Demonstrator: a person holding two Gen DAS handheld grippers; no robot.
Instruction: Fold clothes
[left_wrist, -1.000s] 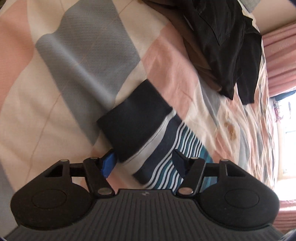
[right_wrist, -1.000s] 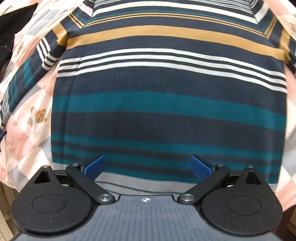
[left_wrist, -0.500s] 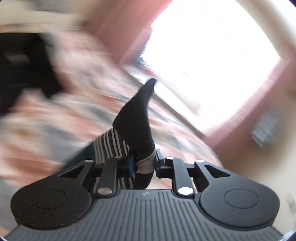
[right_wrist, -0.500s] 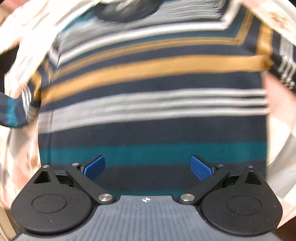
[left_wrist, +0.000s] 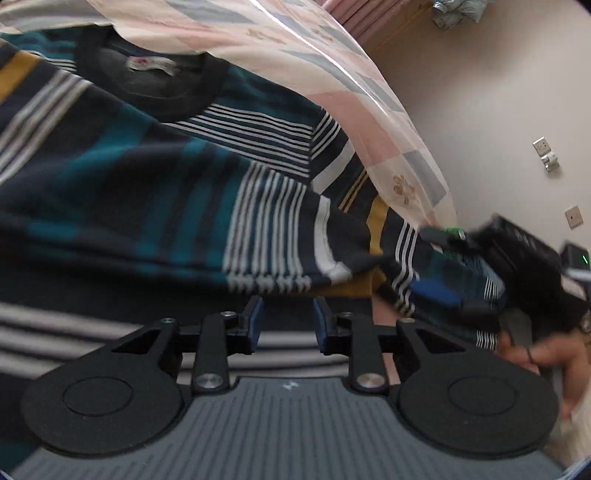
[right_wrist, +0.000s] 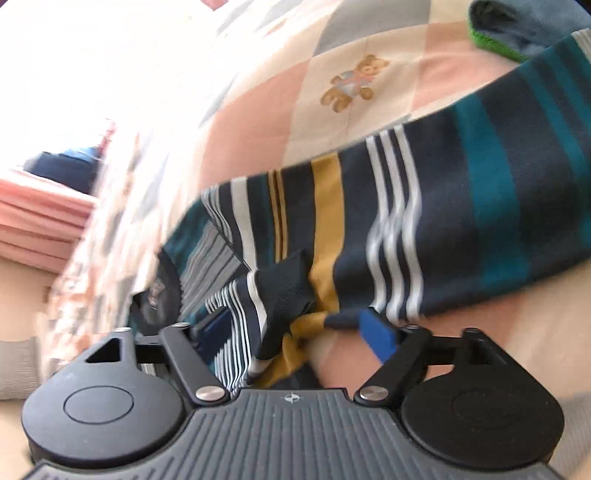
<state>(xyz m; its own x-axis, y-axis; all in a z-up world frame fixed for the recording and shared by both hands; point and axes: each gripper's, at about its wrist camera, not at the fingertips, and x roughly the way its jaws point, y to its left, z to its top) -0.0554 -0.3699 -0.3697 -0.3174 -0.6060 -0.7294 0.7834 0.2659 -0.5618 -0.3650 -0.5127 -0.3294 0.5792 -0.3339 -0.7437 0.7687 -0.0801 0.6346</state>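
One sleeve (left_wrist: 280, 236) lies folded across the striped sweater (left_wrist: 110, 192); left gripper (left_wrist: 286, 321) opening, empty; right gripper (right_wrist: 295, 332) closing around the cuff (right_wrist: 284, 288); body unfolded

The sweater (left_wrist: 155, 192) is navy with teal, mustard and white stripes. The bedsheet (right_wrist: 295, 92) is pink, cream and grey checks with brown teddy bears.

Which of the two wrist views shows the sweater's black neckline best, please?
The left wrist view: the neckline shows as a full dark collar ring with its label. The right wrist view catches only a blurred sliver of the neckline beside the jaws.
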